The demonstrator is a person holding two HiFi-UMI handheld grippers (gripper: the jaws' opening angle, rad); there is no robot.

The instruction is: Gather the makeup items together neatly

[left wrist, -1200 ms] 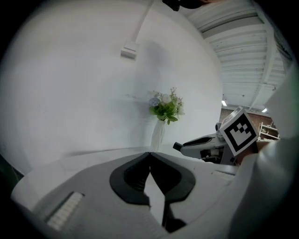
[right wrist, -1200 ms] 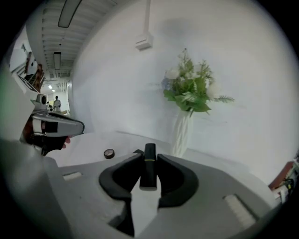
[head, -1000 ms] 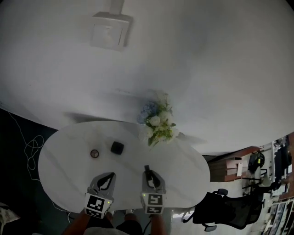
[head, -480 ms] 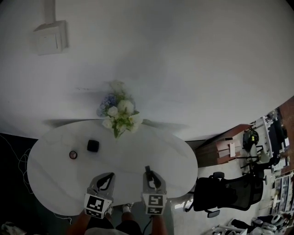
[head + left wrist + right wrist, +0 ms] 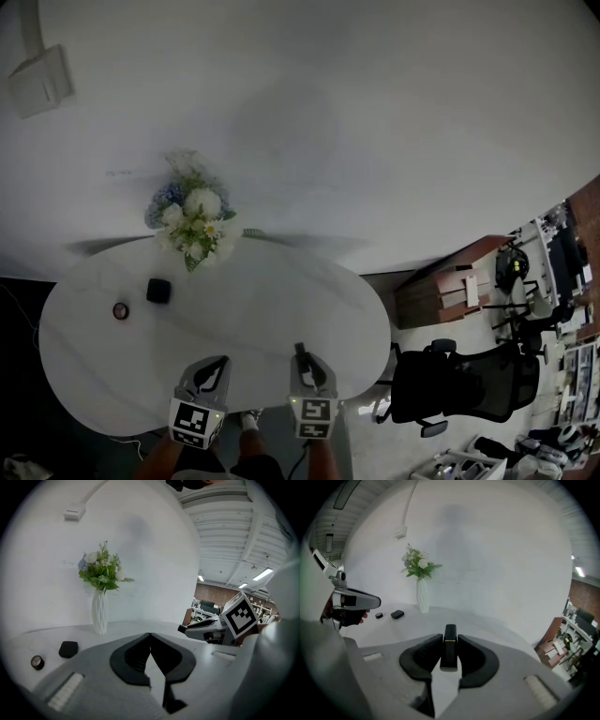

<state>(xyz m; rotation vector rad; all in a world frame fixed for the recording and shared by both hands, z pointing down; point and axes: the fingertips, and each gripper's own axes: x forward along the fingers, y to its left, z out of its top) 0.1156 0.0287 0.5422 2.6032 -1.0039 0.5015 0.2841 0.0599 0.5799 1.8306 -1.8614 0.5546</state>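
On the white oval table (image 5: 281, 309) a black compact (image 5: 157, 290) and a small round jar (image 5: 121, 310) lie at the far left, close to each other. Both show in the left gripper view too, the compact (image 5: 68, 648) and the jar (image 5: 37, 662) low at the left. My right gripper (image 5: 305, 361) hangs over the table's near edge, shut on a black lipstick tube (image 5: 450, 651) with a gold band that stands upright between the jaws. My left gripper (image 5: 216, 364) is beside it, jaws shut together (image 5: 150, 635) with nothing in them.
A white vase of flowers (image 5: 192, 225) stands at the table's far left edge, just behind the compact. A black office chair (image 5: 459, 380) and a wooden cabinet (image 5: 450, 291) stand on the floor to the right. A white wall rises behind the table.
The table, the vase, the compact and the jar have slid left in the head view. Both grippers keep their place in the picture, and the right one still holds the tube.
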